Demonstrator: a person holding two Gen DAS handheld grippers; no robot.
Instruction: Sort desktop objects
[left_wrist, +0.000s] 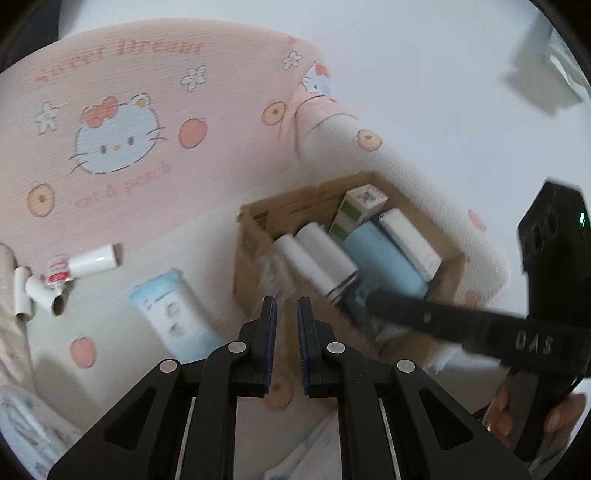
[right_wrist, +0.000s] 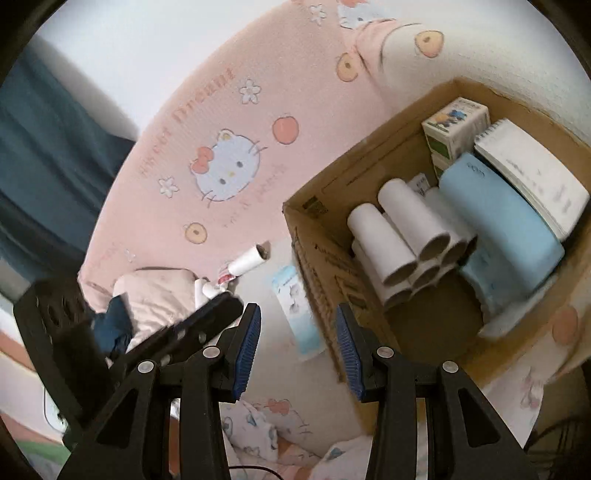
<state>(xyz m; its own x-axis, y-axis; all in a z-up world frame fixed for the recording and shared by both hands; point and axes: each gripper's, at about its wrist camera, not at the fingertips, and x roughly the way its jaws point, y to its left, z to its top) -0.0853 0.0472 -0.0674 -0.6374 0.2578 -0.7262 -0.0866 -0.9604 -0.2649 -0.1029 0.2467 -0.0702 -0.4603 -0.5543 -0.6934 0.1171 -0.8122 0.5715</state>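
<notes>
Left tongs (left_wrist: 287, 308) are held nearly shut and empty, right tongs (right_wrist: 297, 325) parted and empty, above the cardboard box (right_wrist: 332, 266).

Pink cartoon blanket (left_wrist: 155, 110) (white wall (left_wrist: 424, 74) behind)

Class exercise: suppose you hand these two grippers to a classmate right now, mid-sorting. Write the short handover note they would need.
Left gripper: jaws nearly closed, nothing between them.
Right gripper: open, empty, over the near wall of the cardboard box.
Done: in the box lie a bundle of white paper tubes, a light blue pack, a small printed carton and a white notepad.
Left: on the pink blanket, outside the box, a light blue tube beside it, and further off a white roll and several short white tubes.
</notes>
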